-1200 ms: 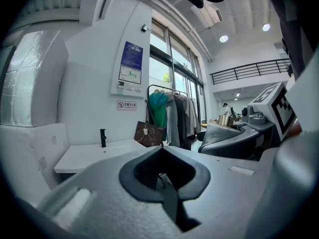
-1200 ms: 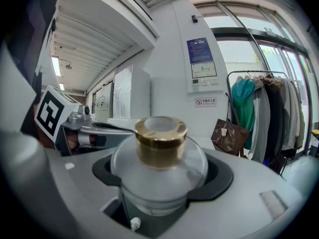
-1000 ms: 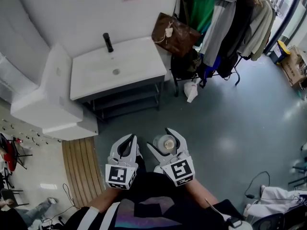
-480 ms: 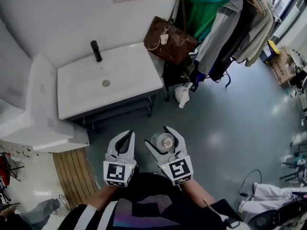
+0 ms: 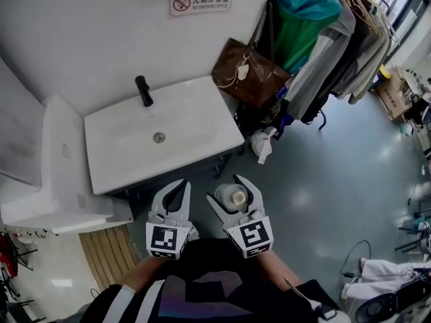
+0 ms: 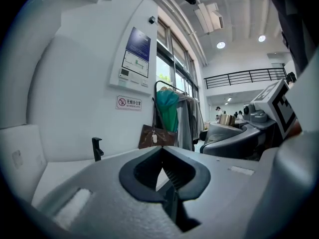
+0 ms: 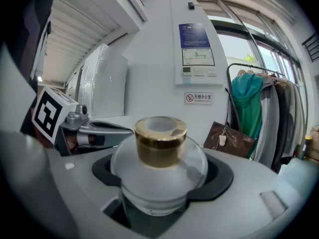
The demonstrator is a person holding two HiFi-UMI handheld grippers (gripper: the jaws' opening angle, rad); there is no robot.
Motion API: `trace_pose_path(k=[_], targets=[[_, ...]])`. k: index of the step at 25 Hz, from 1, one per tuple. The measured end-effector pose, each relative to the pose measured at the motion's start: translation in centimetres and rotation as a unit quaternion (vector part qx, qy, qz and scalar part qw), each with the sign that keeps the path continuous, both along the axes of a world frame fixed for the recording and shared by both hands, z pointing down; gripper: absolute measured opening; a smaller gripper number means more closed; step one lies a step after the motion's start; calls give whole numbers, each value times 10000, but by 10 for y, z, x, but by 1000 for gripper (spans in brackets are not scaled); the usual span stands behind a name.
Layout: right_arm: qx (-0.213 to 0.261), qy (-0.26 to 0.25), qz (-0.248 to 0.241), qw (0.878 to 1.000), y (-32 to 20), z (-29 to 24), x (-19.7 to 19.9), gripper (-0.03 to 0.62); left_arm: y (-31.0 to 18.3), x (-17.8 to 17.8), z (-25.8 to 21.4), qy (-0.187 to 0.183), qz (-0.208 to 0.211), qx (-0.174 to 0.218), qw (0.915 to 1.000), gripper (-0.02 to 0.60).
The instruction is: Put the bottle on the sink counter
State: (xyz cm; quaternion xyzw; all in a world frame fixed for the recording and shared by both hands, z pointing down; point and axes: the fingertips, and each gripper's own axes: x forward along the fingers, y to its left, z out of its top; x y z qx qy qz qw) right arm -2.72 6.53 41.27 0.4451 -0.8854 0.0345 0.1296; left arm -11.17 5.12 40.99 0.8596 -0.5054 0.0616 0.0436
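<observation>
A round clear glass bottle (image 5: pixel 234 197) with a gold cap (image 7: pixel 161 137) sits upright between the jaws of my right gripper (image 5: pixel 227 194), which is shut on its body (image 7: pixel 159 176). My left gripper (image 5: pixel 180 184) hangs beside it with its tips together and nothing inside (image 6: pixel 162 150). Both are over the grey floor, just in front of the white sink counter (image 5: pixel 195 123). The counter has a black faucet (image 5: pixel 143 90) at the back and a drain (image 5: pixel 159 137) in the basin. The left gripper view also catches the faucet (image 6: pixel 96 148).
A brown handbag (image 5: pixel 250 73) hangs at the counter's right end, beside a rack of coats (image 5: pixel 323 46). A white bag (image 5: pixel 262 144) lies on the floor below them. A white stepped ledge (image 5: pixel 60 173) adjoins the counter's left side. Wooden slats (image 5: pixel 111 261) lie to my left.
The sink counter has come nearer and lower in the head view. Both grippers keep the same pose, with the bottle still in the right one.
</observation>
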Motion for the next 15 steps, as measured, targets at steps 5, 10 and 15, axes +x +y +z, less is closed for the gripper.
trace_pose_path(k=[5,10,15], targets=[[-28,50,-41,10000,-22,3,-20,342,-18,-18,5,52,-3,-60,10000,3],[-42,32,-89,9999,-46,7,-29,342,-37,-28,9,52,-44,-101,9999,3],[-47,-23,-261,9996,-79,15,-33,342,-66,-39,14,24,-306,-114,9995,3]])
